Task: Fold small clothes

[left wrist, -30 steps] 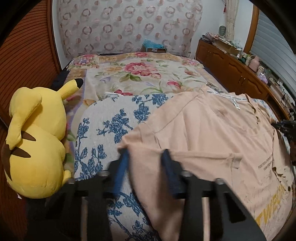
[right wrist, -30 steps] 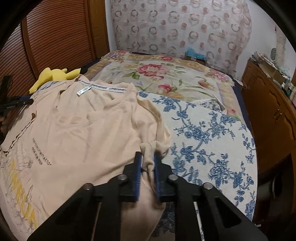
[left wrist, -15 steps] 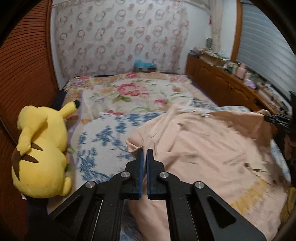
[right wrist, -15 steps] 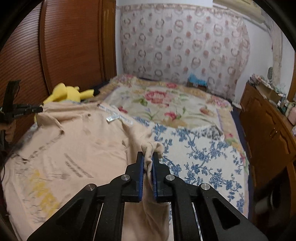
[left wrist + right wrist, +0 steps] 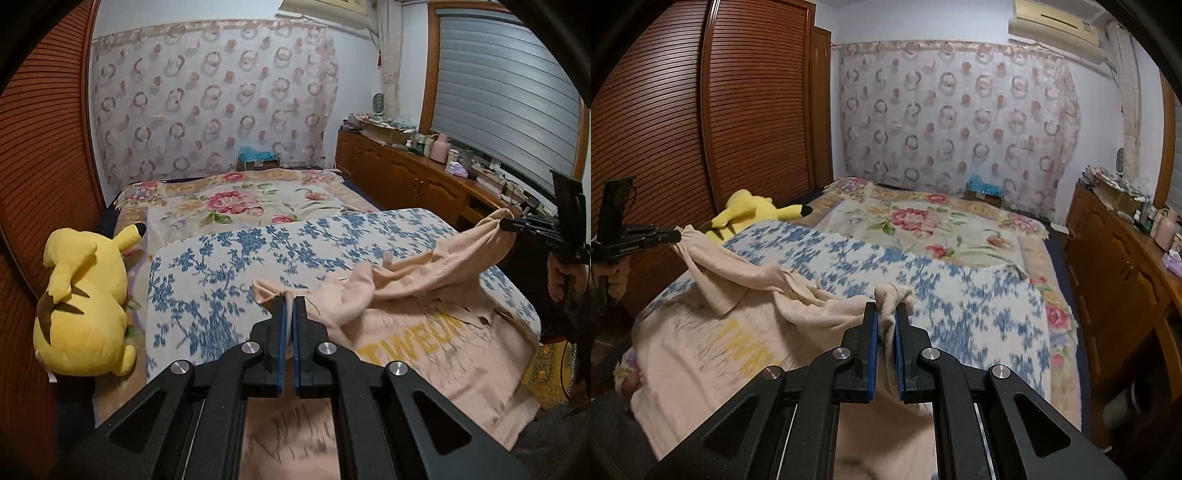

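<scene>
Peach cotton t-shirt [image 5: 417,321] spread over the near end of the bed [image 5: 229,258], on the blue-flowered cover, yellow print facing up. Left tool [image 5: 289,308] clamped tight on one top corner of the shirt, a thin edge of fabric pinched between the blue pads, a small flap poking out past the tips. Right tool [image 5: 886,314] clamped on the other top corner, a thick bunched wad squeezed in the jaws and sticking up above the tips. Both corners are lifted off the cover; the cloth between them sags in a loose rope-like fold and the lower body of the shirt lies flat on the bed below and in front of each tool. In each wrist view the other tool shows at the frame edge with cloth stretched to it. Yellow plush toy [image 5: 81,299] lies on the bed's left side by the louvred wardrobe [image 5: 713,122], apart from the shirt.
</scene>
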Motion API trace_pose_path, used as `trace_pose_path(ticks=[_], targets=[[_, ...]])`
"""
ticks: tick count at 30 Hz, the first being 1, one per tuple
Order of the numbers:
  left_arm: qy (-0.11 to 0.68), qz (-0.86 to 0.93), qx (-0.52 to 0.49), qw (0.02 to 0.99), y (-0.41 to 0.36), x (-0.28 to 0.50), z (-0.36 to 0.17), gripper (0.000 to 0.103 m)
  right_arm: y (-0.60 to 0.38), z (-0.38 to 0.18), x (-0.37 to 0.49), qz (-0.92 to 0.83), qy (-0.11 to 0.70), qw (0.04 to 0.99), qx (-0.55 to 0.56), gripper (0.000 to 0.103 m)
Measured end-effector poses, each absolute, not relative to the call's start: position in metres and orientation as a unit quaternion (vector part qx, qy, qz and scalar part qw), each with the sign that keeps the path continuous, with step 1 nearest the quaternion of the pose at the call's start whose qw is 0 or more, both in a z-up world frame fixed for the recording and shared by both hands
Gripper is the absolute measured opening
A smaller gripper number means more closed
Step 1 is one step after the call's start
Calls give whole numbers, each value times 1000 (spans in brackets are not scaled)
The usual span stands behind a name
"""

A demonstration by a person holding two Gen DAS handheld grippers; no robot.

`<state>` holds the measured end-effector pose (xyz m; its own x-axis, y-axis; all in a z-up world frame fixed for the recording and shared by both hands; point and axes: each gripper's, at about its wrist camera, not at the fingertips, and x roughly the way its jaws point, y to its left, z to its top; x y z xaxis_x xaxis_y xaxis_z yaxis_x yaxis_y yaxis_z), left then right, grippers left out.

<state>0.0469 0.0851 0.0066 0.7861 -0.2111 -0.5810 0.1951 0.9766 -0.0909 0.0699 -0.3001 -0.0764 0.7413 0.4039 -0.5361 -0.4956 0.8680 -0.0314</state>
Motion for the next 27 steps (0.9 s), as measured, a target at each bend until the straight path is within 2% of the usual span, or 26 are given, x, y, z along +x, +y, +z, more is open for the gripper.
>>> trace_pose_path(ticks=[14, 21, 23, 25, 27], targets=[[292, -87, -25, 952, 108, -37, 18, 3, -327, -45, -6, 246, 300, 916, -98, 8], [336, -81, -14, 938, 112, -45, -10, 4, -330, -63, -18, 248, 362, 894, -95, 8], [346, -81, -18, 935, 114, -42, -17, 8, -329, -69, -14, 246, 376, 889, -92, 8], [345, -76, -18, 935, 117, -39, -20, 26, -327, -70, -7, 239, 380, 888, -97, 15], [339, -73, -20, 938, 118, -35, -20, 31, -326, -67, -2, 233, 375, 892, -99, 17]])
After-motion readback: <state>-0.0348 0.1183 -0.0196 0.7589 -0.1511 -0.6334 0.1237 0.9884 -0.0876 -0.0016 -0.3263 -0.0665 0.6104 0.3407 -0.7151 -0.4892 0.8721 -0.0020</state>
